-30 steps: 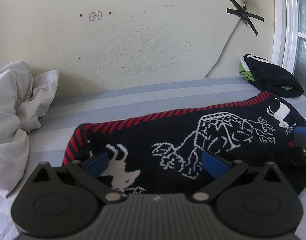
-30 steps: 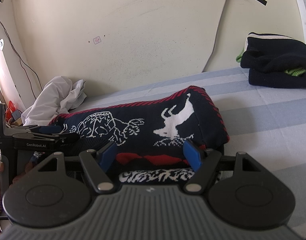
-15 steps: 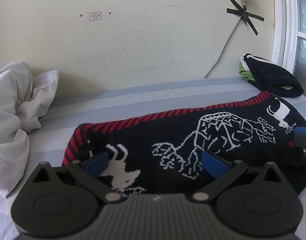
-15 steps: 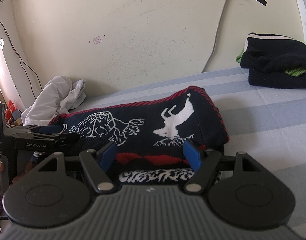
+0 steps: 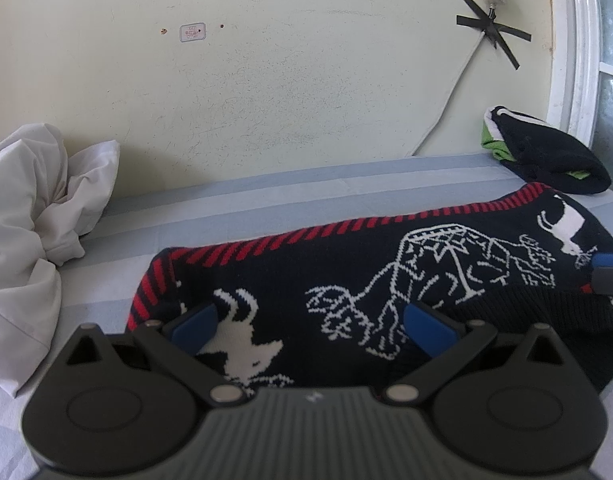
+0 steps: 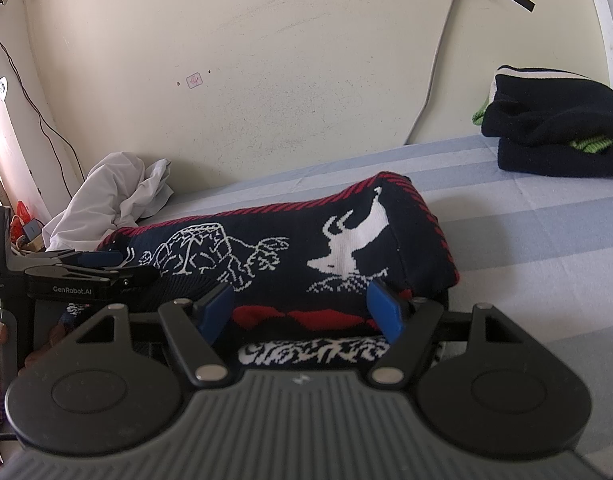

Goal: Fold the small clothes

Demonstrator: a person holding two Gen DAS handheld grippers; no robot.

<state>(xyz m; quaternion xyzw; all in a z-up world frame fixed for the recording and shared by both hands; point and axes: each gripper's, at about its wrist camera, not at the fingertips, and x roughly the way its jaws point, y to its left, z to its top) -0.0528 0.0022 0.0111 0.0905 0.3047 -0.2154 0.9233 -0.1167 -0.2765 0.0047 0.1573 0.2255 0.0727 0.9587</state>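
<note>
A folded sweater (image 5: 386,272) lies on the bed (image 6: 526,240). Left gripper (image 5: 310,328) and right gripper (image 6: 300,308) hover released over its near edge, jaws wide

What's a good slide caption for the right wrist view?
Open right claw poised over a folded reindeer sweater on a striped bed.

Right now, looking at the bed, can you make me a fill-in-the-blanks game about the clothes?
1. The dark knitted sweater has a striped edge coloured black and ____.
2. The crumpled pile of cloth near the wall is coloured ____.
3. The white animals on the sweater are ____.
4. Both the left hand-held gripper and the right hand-held gripper have jaws that are ____.

Missing words: red; white; deer; open
</note>
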